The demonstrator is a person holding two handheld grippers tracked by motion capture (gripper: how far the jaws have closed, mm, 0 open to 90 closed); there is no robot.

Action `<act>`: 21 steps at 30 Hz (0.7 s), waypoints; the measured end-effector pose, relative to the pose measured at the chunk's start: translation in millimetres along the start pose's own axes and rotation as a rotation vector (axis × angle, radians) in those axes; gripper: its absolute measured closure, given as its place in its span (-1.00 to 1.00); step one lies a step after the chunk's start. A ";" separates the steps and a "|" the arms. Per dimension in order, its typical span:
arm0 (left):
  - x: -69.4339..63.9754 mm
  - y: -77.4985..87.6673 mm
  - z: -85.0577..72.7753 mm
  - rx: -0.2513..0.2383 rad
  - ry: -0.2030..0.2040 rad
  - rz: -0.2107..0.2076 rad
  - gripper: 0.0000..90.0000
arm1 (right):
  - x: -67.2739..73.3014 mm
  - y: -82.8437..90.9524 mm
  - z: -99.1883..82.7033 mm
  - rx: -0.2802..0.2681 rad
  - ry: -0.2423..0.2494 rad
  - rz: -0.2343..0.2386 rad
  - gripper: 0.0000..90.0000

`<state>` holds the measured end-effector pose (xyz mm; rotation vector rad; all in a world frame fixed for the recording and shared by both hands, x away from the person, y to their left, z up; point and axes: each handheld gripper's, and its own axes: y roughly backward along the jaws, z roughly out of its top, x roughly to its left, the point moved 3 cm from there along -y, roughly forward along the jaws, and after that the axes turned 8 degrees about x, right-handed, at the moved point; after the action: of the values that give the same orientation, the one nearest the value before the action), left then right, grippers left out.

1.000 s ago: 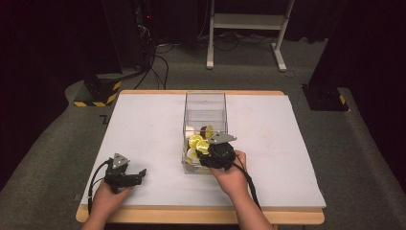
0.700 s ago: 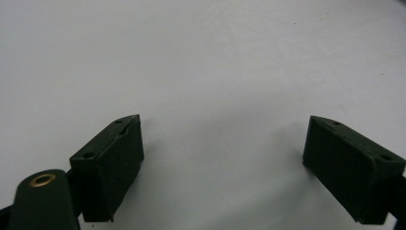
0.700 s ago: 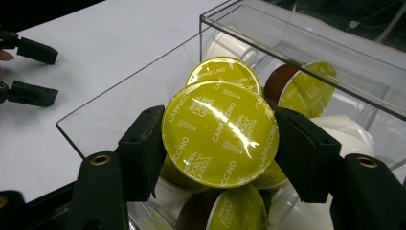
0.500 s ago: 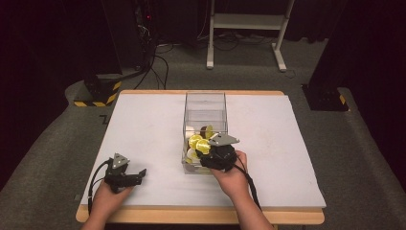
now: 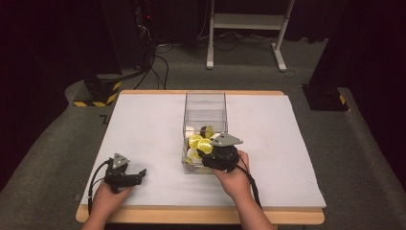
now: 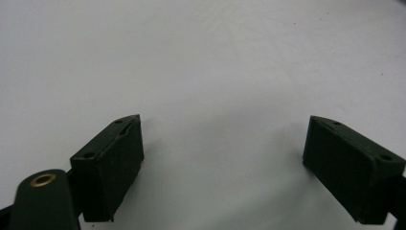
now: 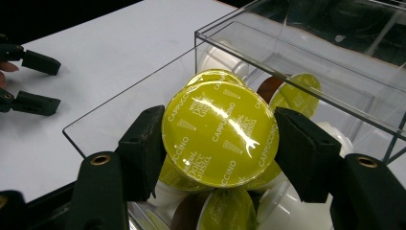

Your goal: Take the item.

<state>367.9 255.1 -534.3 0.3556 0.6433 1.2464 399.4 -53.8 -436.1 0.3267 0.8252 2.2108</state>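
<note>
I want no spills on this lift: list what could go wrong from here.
1. The right gripper pinches the yellow capsule only at its rounded rim, so it may slip back into the clear box.
2. The box walls stand close, so the capsule could snag.

I read print on just one thing: the yellow-green foil lid of the coffee capsule (image 7: 220,134) that my right gripper (image 7: 218,143) held over the near end of the clear box (image 7: 330,81). "CAPPUCCINO" ran around the lid's rim several times and also stood across its middle. "Dolce Gusto" showed at the lid's far side and again at its near side. The small word above each "Dolce Gusto" was too blurred for me to make out.
</note>
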 end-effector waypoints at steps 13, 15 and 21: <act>0.0 0.0 0.0 0.001 -0.001 0.000 -0.69 | -10.0 11.9 0.8 -0.026 -0.018 -0.011 -0.15; 0.1 0.1 0.0 0.001 -0.002 0.000 -0.69 | -10.6 12.9 0.9 -0.026 -0.021 -0.012 -0.15; 0.2 0.1 0.0 0.002 -0.003 0.000 -0.69 | -15.9 22.2 2.7 -0.051 -0.032 -0.020 -0.15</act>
<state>367.8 255.3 -534.3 0.3588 0.6416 1.2452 399.2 -75.5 -419.3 0.3271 0.7500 2.1989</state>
